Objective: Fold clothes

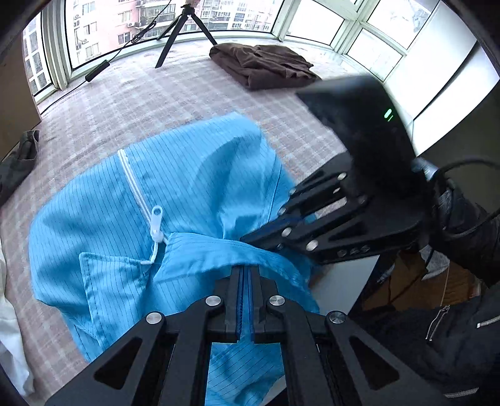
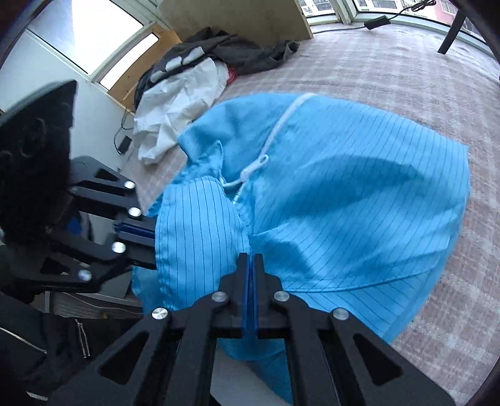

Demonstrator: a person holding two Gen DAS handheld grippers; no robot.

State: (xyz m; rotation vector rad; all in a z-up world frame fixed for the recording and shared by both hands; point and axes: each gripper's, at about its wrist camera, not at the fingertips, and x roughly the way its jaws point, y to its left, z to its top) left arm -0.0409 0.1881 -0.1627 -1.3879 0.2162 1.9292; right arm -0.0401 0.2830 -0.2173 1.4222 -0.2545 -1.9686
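The blue garment [image 1: 175,200] is a thin, smooth, slightly glossy fabric crossed by fine dark pinstripes, with a white toothed zipper [image 1: 134,184] running down its front and a flat white plastic pull tab [image 1: 156,220] hanging near the collar. It billows in a rounded, puffed mound, its far part lying on the bed [image 1: 131,103] and its near part lifted at the bed's near edge. The collar flap folds over in a crisp stitched seam.

The left gripper [image 1: 247,271] is pinched tight on the collar edge, its black fingers with ribbed blue pads pressed together on the cloth. The right gripper [image 2: 250,262] is likewise clamped narrow on a fold of the same fabric just beside it. Each gripper is matte black, built of angular linked bars with round silver rivets.

The bed is covered in a nubby, woven spread of pale pink and grey plaid. Toward its far edge lies a brown garment [image 1: 265,65], soft and fleecy, loosely folded. At the left corner sits a heap of clothes [image 2: 193,71], crumpled white cloth under dark fabric. A black tripod [image 1: 184,34] stands by the curved window [image 1: 103,28]. A person's sleeve [image 1: 468,225] in dark leather-like material shows at the right.
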